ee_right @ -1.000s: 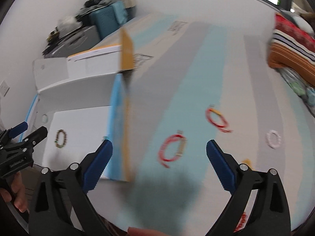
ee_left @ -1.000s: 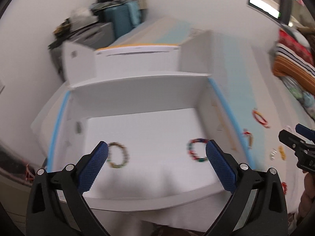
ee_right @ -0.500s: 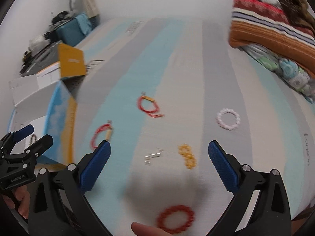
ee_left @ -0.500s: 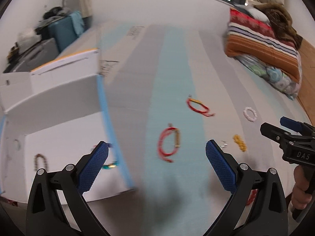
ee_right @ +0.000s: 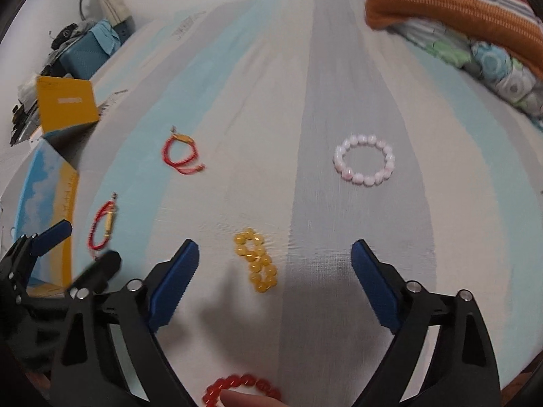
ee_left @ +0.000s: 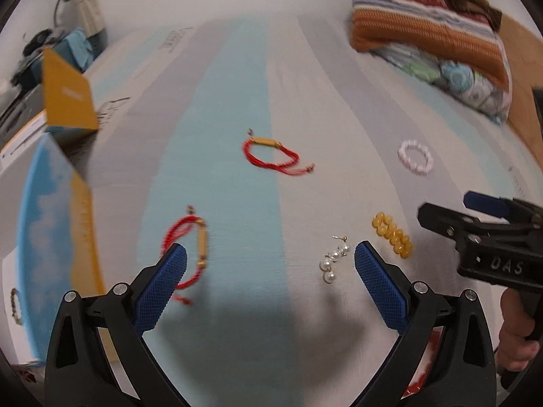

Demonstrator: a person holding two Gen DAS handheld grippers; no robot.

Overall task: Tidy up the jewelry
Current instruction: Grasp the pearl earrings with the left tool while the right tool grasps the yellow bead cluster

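Jewelry lies scattered on a striped bed sheet (ee_left: 258, 68). My left gripper (ee_left: 270, 257) is open above the sheet, with a red cord bracelet (ee_left: 190, 244) by its left finger and pearl earrings (ee_left: 334, 259) by its right finger. My right gripper (ee_right: 275, 254) is open and its jaws are closing; a yellow bead bracelet (ee_right: 256, 261) lies on the sheet between them, untouched. A second red cord bracelet (ee_right: 180, 154) and a pink bead bracelet (ee_right: 364, 161) lie farther off. A red bead bracelet (ee_right: 237, 385) sits at the bottom edge.
An open box (ee_left: 51, 203) with blue and yellow sides stands at the left, a beaded bracelet (ee_left: 15, 305) inside it. Folded striped blankets (ee_left: 424, 23) lie at the back right. Bags and clutter (ee_right: 81, 47) sit by the far left wall.
Both grippers have swung right, away from the box, and come down over the loose jewelry. The right jaws have narrowed slightly.
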